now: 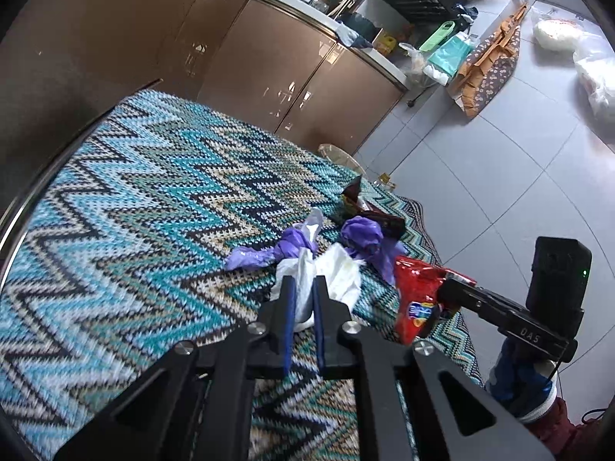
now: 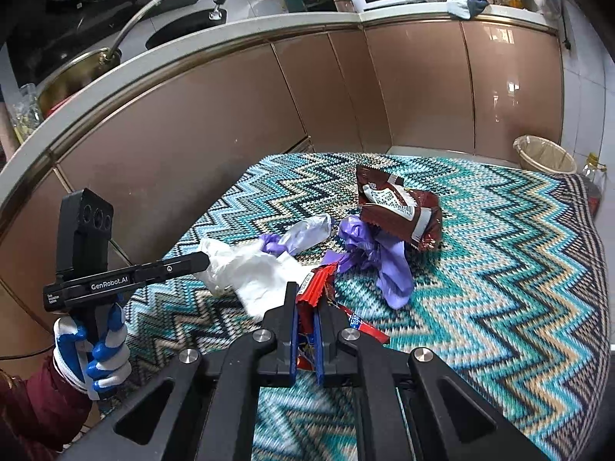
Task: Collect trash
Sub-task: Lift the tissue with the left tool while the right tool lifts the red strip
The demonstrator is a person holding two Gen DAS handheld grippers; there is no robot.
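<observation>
On the zigzag-patterned tablecloth (image 1: 134, 211) lies a small heap of trash. My left gripper (image 1: 303, 284) is shut on a crumpled white tissue (image 1: 338, 269); the right wrist view shows its tip (image 2: 203, 259) pinching the same white tissue (image 2: 246, 269). My right gripper (image 2: 307, 303) is shut on a red snack wrapper (image 2: 311, 280), seen from the left wrist as a red packet (image 1: 417, 299) hanging from the right gripper (image 1: 446, 288). Crumpled purple plastic (image 2: 384, 265), a silvery wrapper (image 2: 307, 230) and a brown snack bag (image 2: 399, 207) lie just beyond.
A lined beige waste bin (image 2: 546, 153) stands on the floor past the table's far right corner, beside an oil bottle (image 2: 594, 176). Brown kitchen cabinets (image 2: 230, 123) run close behind the table. Bags and boxes (image 1: 488, 65) clutter the tiled floor farther off.
</observation>
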